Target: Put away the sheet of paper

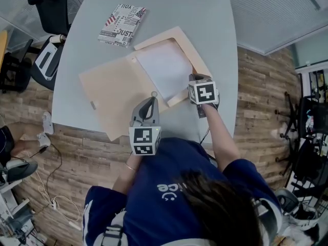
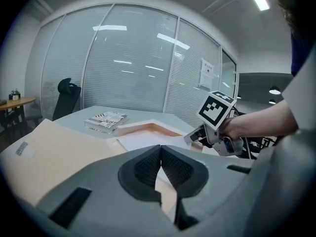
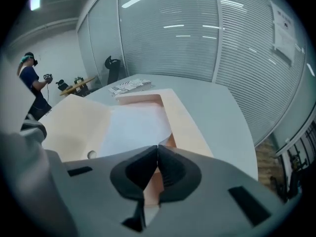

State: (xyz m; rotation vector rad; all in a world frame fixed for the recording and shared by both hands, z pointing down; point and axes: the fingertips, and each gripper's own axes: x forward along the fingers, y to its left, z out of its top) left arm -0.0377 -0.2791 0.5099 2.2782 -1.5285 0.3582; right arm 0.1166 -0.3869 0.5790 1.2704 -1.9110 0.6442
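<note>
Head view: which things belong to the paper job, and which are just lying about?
Job: sheet of paper, open folder, right claw at the folder's flap.
Lying about: printed book, office chair.

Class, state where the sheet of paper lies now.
In the head view, the sheet of paper lies in the right half of the open folder, lower right of the book.

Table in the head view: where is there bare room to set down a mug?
Bare grey table lies beyond the folder, right of the book, and along the left edge. The near edge is crowded: folder, left gripper and right gripper.
</note>
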